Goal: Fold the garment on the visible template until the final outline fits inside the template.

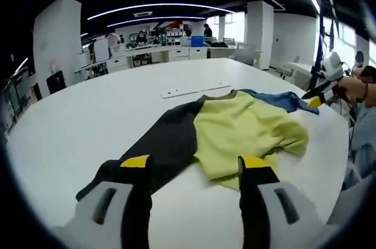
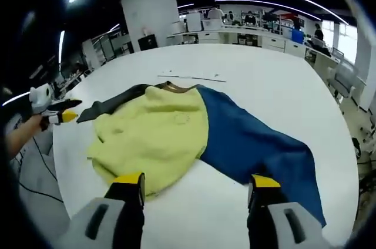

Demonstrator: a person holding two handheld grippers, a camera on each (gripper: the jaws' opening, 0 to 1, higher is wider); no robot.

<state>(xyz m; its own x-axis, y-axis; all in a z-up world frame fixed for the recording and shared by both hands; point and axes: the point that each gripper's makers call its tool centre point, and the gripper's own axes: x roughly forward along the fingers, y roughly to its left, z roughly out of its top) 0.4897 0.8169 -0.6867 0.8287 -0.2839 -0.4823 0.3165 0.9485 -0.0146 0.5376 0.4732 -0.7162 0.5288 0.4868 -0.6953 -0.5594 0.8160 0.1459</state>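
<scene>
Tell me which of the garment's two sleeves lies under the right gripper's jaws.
The blue sleeve; it stretches toward the right gripper, whereas the black sleeve lies on the far side of the yellow body.

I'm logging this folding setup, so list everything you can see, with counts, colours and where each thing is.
Garment: one, yellow body, black sleeve, blue sleeve; spread on the table.
Template line: one, thin and pale; on the table beyond the collar.
Table: one, white, large.
Office desks: several, white; background.
Pillars: white; background.
Left gripper: one, black jaws with yellow tips, apart, above the near hem.
Right gripper: one, same colours, jaws apart, above the table edge.
</scene>
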